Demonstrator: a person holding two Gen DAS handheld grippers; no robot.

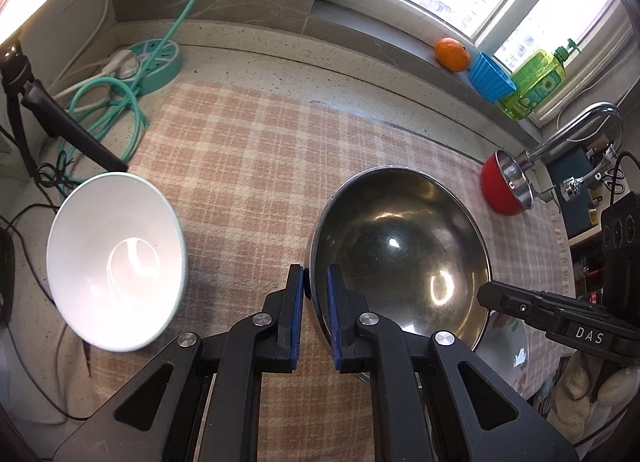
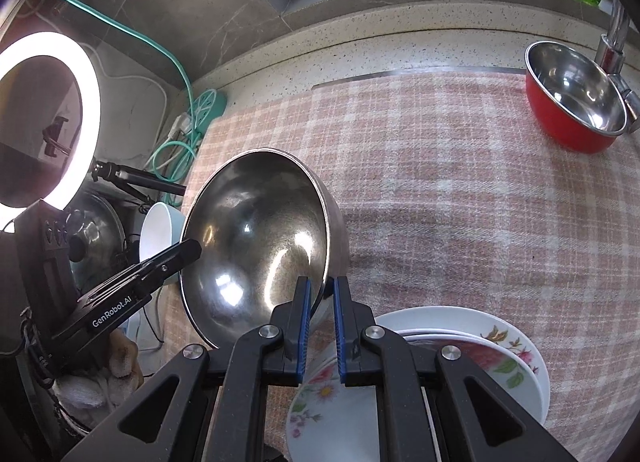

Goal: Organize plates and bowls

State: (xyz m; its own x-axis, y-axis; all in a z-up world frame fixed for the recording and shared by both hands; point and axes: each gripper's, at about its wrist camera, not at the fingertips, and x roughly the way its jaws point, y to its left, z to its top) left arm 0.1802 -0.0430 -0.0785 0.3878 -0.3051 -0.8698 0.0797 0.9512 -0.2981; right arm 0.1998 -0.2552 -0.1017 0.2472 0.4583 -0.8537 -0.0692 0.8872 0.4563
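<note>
Steel mixing bowl (image 1: 400,258) is hanging between both claws, each one clamping an opposite stretch of rim. Left claw (image 1: 315,314) is pinching the rim at the bowl's near-left edge, one pad inside the wall, one outside. Right claw (image 2: 321,326) is doing the same on the near-right edge. Both are clenched on the rim, thin metal between the blue pads.

Bowl is tilting away from both claws, mouth facing the cameras, and looks clear of the checked cloth (image 1: 248,149) covering the tabletop.

Just left of the left claw: white bowl (image 1: 116,266), also tipped. Below and right of the right claw: stack of floral plates (image 2: 500,346). Far ahead-right of it: red bowl (image 2: 572,97) with steel lining, sitting by the tap.

My read: this is a two-handed carry, probably toward nesting with another bowl.

Doing it well:
- keeping both claws moving together, since any mismatch is twisting the rim out of the pads
- holding the tilt constant; slick steel is prone to sliding
- clearing the plate stack before lowering
- setting the base down flat before either claw is letting go
</note>
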